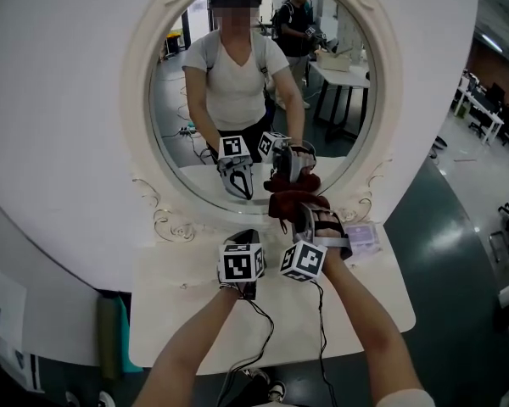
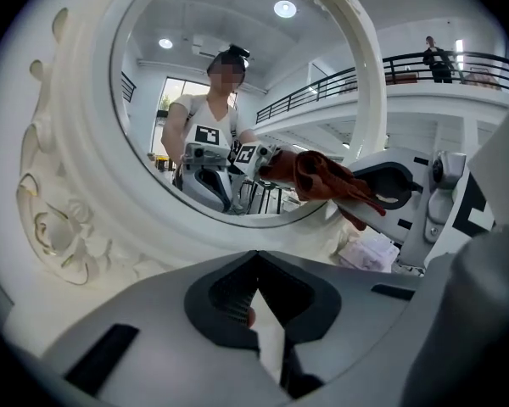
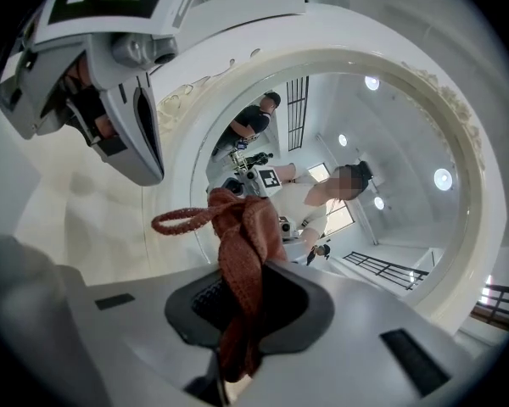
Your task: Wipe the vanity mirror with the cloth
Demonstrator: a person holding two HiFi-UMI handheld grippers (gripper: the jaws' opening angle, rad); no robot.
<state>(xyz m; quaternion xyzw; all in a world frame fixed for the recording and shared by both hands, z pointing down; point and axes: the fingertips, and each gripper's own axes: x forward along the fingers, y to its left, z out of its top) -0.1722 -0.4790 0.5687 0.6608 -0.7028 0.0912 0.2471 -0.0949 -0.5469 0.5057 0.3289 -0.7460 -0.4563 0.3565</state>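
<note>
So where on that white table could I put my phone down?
The left part of the tabletop is bare, between the mirror frame and the left gripper. The front right corner is free too. Crowded: around the right gripper, cloth and packet.

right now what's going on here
A person holds a gripper in each hand. The right gripper is shut on a red-brown cloth, held at the lower edge of the oval mirror; whether the cloth touches the glass is unclear. The left gripper is shut and empty, low over the tabletop beside it.
</note>
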